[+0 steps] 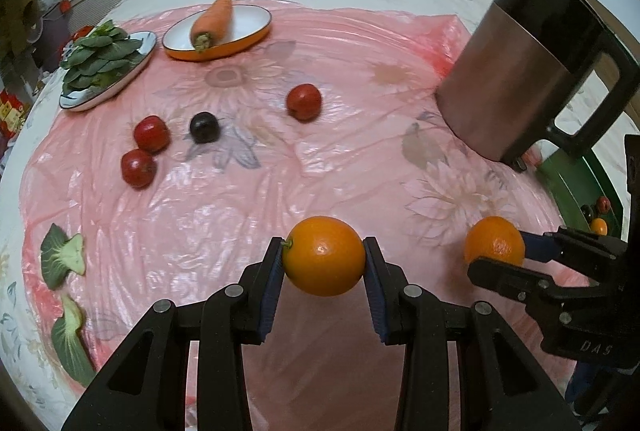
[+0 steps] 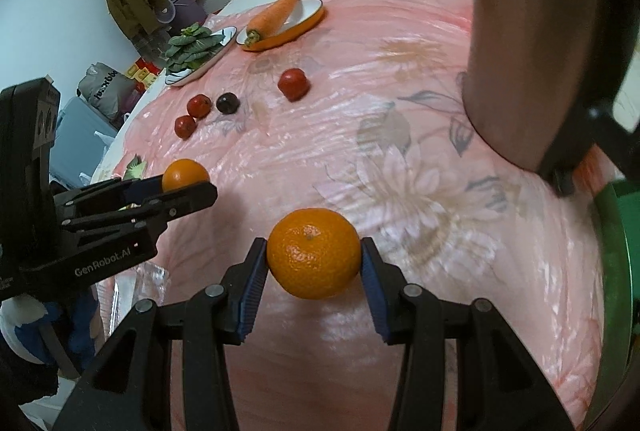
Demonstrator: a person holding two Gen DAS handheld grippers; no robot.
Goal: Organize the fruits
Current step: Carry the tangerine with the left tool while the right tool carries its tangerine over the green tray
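Pink plastic sheeting (image 1: pixel 320 171) covered a flower-printed bed, and everything lay on it. The left hand-held gripper (image 1: pixel 325 263) was clamped on a smooth orange (image 1: pixel 324 255), held clear above the sheet near the bed's near edge. The right hand-held gripper (image 2: pixel 314 259) was clamped on a dimpled orange (image 2: pixel 314 254), just beside the first, also off the sheet. Each fruit was pinched only at its 2 sides by narrow blue pads (image 1: pixel 272 287), so a round, slick skin could have rolled or slipped out if a wrist tilted or jolted; a dropped orange would likely have run along the crumpled sheet toward the near edge.

Both hand-held grippers hung close together, so a careless swing might have knocked 1 orange against the other gripper.

At the right edge a tall steel jug (image 1: pixel 516 71) stood next to a green basket (image 2: pixel 616 271), which seemed the likely goal. Its handle loomed near the right gripper's path, and a brush could have tipped it on the soft bedding.

Farther up the sheet lay 3 red fruits (image 1: pixel 151 133) and 1 dark fruit (image 1: pixel 204 127), still unsorted. Toward the far left corner sat a carrot (image 1: pixel 214 19) on an orange-rimmed dish (image 1: pixel 248 41) and a plate of greens (image 1: pixel 100 57), which risked being mistaken for fruit.
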